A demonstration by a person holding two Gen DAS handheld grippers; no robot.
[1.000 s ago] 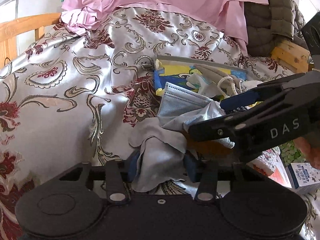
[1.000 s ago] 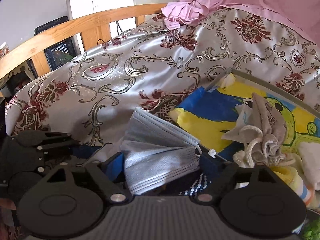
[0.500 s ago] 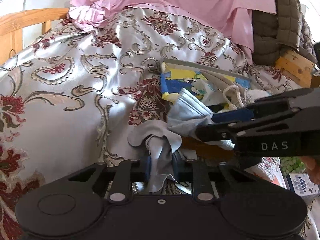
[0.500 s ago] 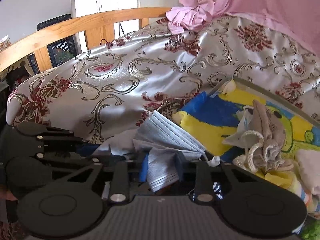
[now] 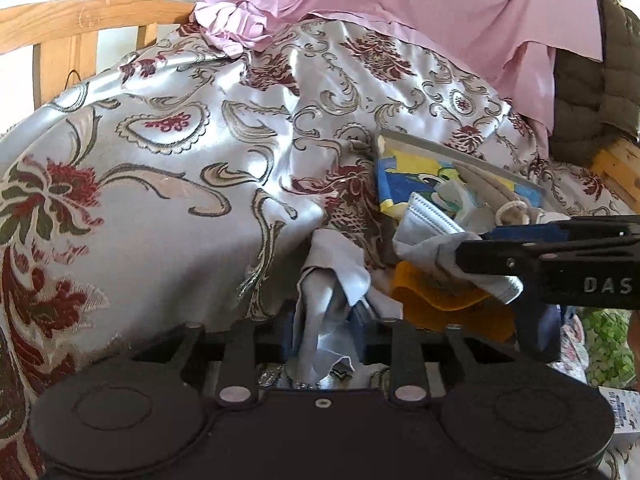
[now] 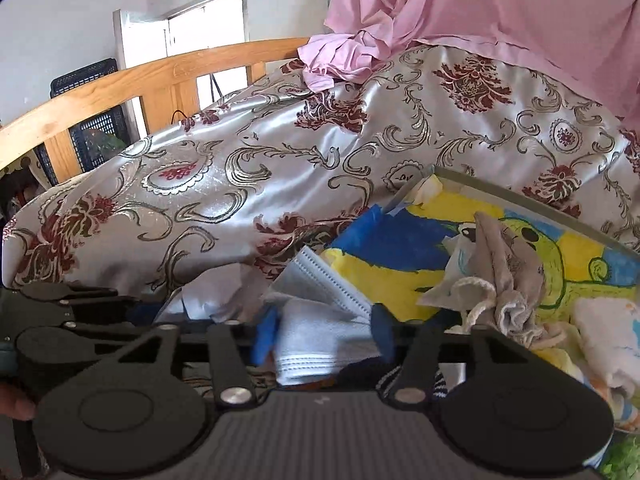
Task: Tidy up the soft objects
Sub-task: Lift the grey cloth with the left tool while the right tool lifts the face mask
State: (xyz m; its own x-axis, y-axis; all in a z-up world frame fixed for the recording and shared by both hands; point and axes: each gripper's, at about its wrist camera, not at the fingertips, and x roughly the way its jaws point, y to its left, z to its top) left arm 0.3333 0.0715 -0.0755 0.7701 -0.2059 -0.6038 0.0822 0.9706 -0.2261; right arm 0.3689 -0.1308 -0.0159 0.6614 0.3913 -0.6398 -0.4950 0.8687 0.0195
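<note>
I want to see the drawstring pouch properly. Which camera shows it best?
The right wrist view: the beige drawstring pouch lies close and whole on the painted tray, cord loop plain. In the left wrist view it is small, far off and partly behind the right tool.

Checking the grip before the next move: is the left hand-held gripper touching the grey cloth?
Touching. In the left wrist view the grey cloth hangs bunched between the left hand-held gripper, its blue pads pressing both sides; the jaws have just been opening.

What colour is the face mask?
Pale blue-grey, with white stitched edges. The face mask shows best in the right wrist view.
</note>
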